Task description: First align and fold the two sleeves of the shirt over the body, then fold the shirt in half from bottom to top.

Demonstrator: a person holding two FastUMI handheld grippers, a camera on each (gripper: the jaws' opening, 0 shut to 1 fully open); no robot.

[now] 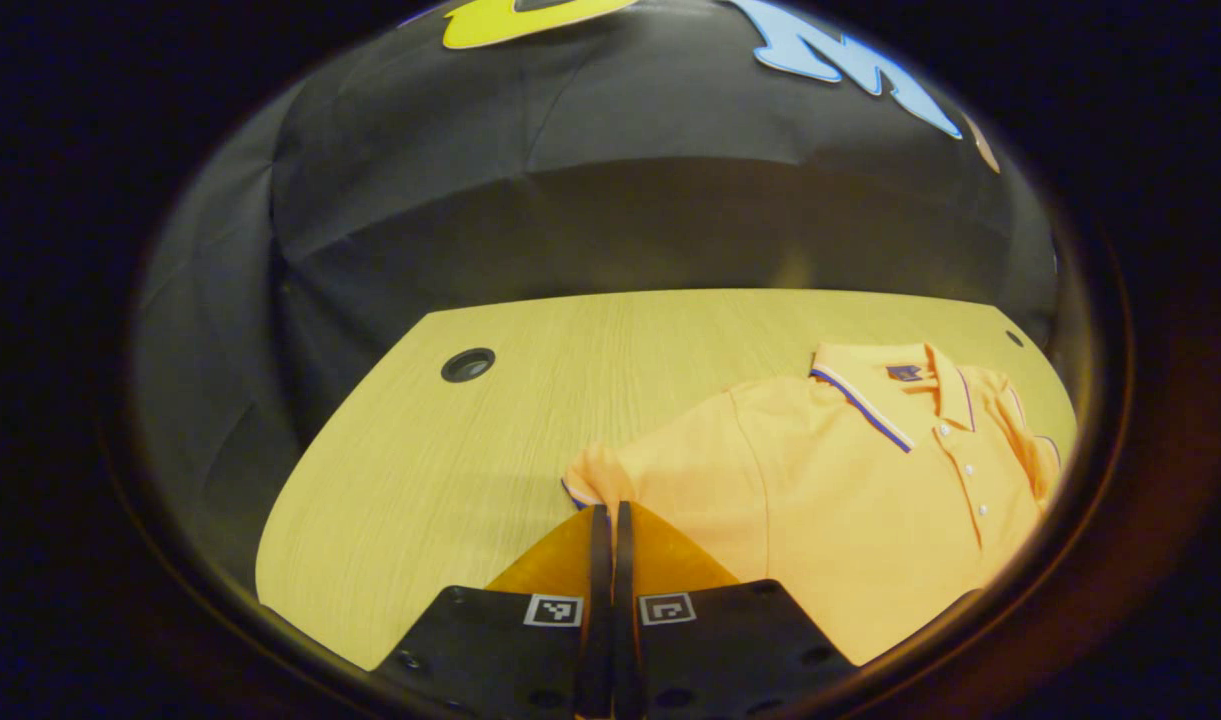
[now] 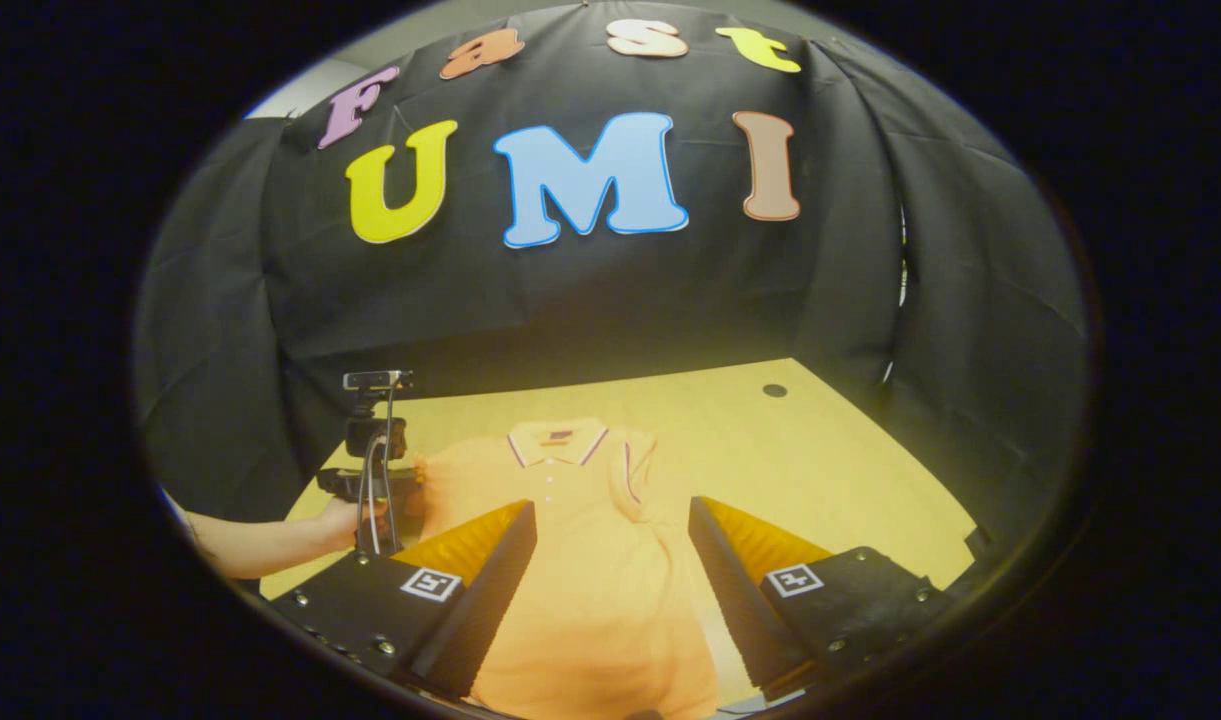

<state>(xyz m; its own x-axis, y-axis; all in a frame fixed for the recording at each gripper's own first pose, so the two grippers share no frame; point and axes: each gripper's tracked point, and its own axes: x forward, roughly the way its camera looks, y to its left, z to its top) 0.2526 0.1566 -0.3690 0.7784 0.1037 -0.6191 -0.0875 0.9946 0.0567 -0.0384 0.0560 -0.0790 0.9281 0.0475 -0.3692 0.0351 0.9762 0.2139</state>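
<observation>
The orange short-sleeved polo shirt (image 2: pixel 585 560) lies flat on the pale wooden table (image 1: pixel 450 450). Left gripper (image 1: pixel 611 525), fingers together, sits at its sleeve edge; right gripper (image 2: pixel 612 530) hovers spread above its body.

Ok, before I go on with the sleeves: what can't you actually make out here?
- Left gripper: fingers together at the shirt sleeve edge; whether cloth is pinched is hidden behind them.
- Shirt hem: cut off at the bottom of the right gripper view, between the open right gripper fingers.
- Right sleeve: looks folded inward; too small to confirm alignment.
</observation>
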